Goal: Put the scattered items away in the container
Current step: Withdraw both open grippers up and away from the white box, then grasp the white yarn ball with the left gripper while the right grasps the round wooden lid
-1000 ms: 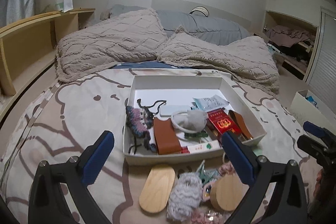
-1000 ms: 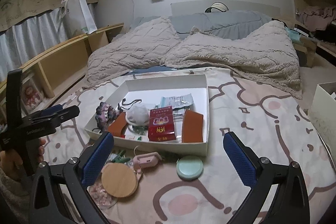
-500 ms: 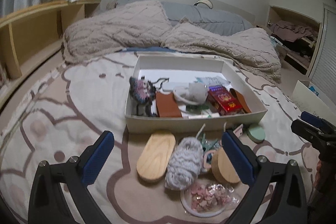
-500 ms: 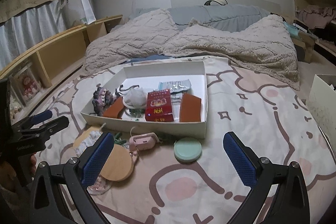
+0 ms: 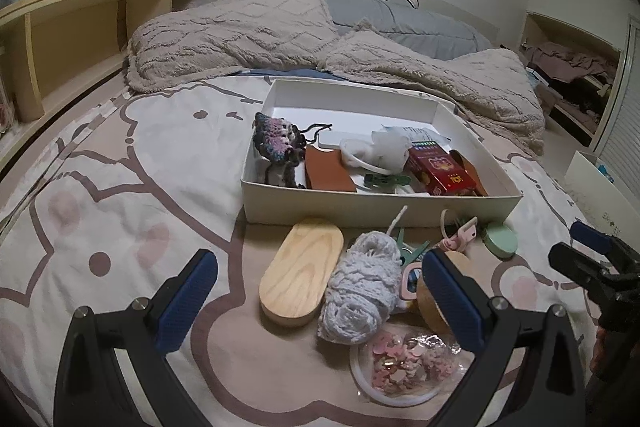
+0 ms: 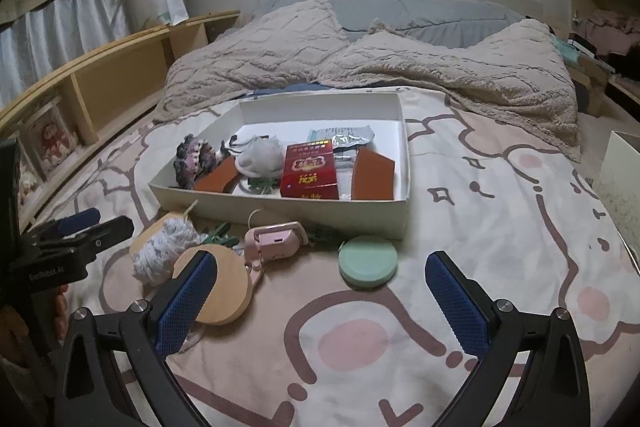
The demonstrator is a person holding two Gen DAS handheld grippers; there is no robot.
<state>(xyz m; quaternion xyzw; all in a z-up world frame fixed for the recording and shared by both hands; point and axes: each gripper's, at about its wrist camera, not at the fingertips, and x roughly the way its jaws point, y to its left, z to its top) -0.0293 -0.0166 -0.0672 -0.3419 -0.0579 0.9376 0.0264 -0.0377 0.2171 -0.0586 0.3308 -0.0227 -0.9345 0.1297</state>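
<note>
- Left gripper (image 5: 316,291) hangs over the yarn ball (image 5: 362,291) with fingers spread wide and empty, apparently lining up a pick.
- Right gripper (image 6: 320,291), likewise spread and empty, faces the green disc (image 6: 368,261).
- Both items lie on the bed just outside the white box's (image 6: 280,213) near wall.

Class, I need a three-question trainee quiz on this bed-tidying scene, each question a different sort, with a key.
1. True or false: the red packet lies inside the white box.
2. Which lies outside the box? A) crocheted pouch B) mint round case C) brown leather piece
3. Fill in: the left gripper is ____, holding nothing.

Key: 1 true; 2 B; 3 open.
</note>
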